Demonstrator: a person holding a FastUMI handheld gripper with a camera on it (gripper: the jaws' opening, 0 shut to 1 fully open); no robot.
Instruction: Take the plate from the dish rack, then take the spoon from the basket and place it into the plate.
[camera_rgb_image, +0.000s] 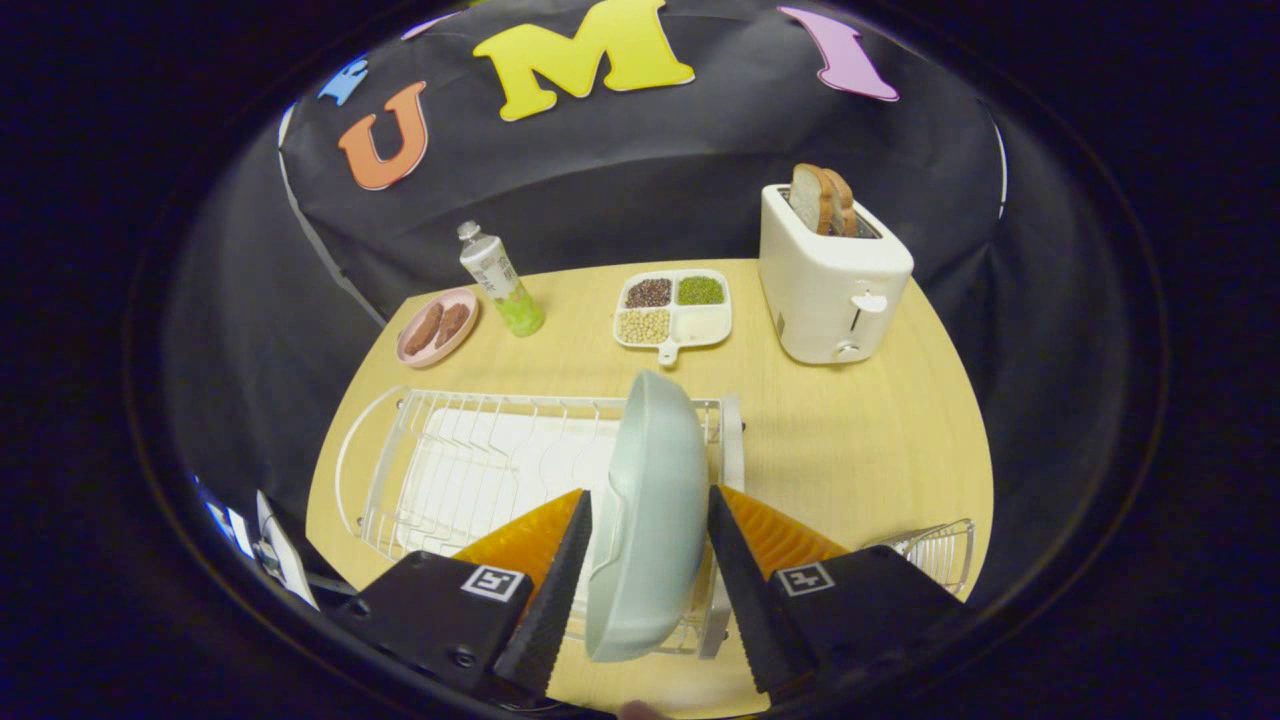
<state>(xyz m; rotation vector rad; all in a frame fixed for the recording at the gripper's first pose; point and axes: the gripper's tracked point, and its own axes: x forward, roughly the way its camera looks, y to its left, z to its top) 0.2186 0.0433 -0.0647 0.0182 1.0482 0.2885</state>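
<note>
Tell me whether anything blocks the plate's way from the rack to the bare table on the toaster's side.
Nothing visible does. The plate stands on edge between the fingers, which look closed on its rim, over the dish rack. The table between rack and toaster lies bare; a wire basket sits nearer.

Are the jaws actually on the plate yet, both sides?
Touching. In the gripper view the pale plate stands on edge between the jaws of the gripper, and both jaws press against its faces, above the dish rack.
</note>
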